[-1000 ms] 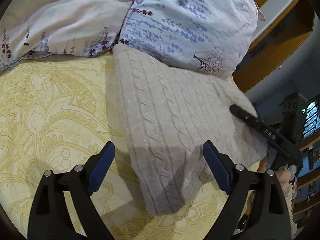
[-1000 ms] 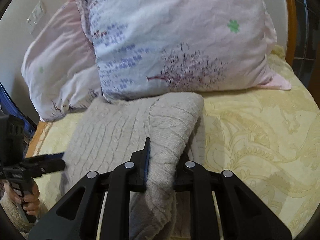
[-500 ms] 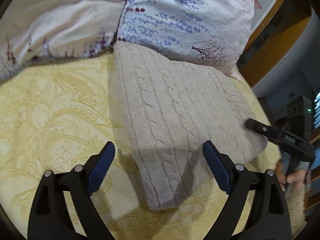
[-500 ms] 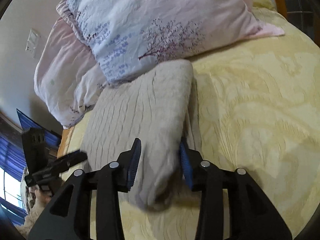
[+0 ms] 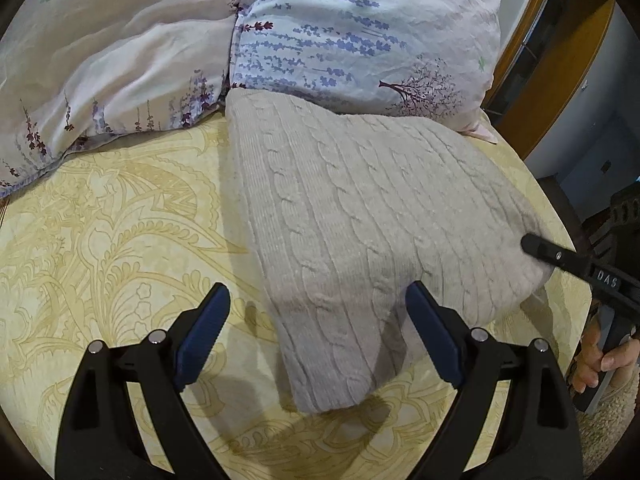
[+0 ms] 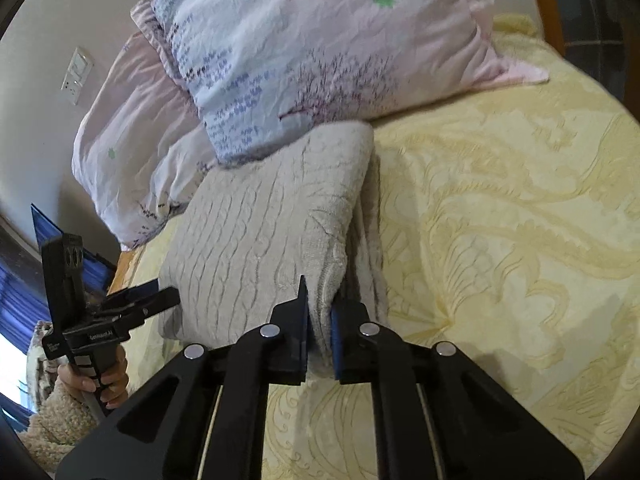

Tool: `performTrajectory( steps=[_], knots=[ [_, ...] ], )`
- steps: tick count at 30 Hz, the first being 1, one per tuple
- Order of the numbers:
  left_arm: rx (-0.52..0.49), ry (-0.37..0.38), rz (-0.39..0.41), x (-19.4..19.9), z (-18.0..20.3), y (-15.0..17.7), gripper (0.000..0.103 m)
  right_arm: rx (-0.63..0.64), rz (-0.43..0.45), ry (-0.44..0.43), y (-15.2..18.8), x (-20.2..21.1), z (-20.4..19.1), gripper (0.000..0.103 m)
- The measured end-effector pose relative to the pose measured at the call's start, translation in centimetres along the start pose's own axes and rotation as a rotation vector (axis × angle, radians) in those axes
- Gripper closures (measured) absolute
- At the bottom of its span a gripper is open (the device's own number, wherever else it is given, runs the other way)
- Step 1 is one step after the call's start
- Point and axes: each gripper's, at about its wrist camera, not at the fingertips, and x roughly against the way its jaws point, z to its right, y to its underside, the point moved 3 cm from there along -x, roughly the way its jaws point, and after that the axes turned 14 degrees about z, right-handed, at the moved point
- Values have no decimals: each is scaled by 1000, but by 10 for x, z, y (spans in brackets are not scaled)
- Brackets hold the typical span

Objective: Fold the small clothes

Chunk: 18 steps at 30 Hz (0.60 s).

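A beige cable-knit sweater (image 5: 360, 220) lies folded on the yellow bedspread, its far edge against the pillows. My left gripper (image 5: 316, 292) hovers open and wide over the sweater's near corner, its blue pads either side and touching nothing. In the right wrist view the sweater (image 6: 260, 232) shows a rolled fold along its right side. My right gripper (image 6: 320, 300) is closing tight on the near end of that fold, with knit pinched between its pads. The right gripper's tip (image 5: 532, 246) shows at the sweater's right edge, and the left gripper (image 6: 160, 298) at its left edge.
Two floral pillows (image 5: 360, 32) (image 5: 112, 60) sit behind the sweater. The patterned yellow bedspread (image 6: 500, 220) spreads to the right. A wooden bed frame (image 5: 556, 60) borders the far side. A hand (image 6: 100, 384) in a fleecy sleeve holds the left gripper's handle.
My right gripper let go of the sweater's fold, stood open around it, and has shut on its near end again. The left gripper stayed open and drifted slightly over the corner.
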Motion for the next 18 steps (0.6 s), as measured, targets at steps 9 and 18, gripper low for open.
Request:
performTrajectory(
  steps=[9,18],
  knots=[
    [47,52,-18,-5,-6,4,13,-29,-56,45,11,-11,21,93],
    [210,122,-25,-11,-35,-2,13,-158,-11,-2,-29,-6,31,50]
  ],
)
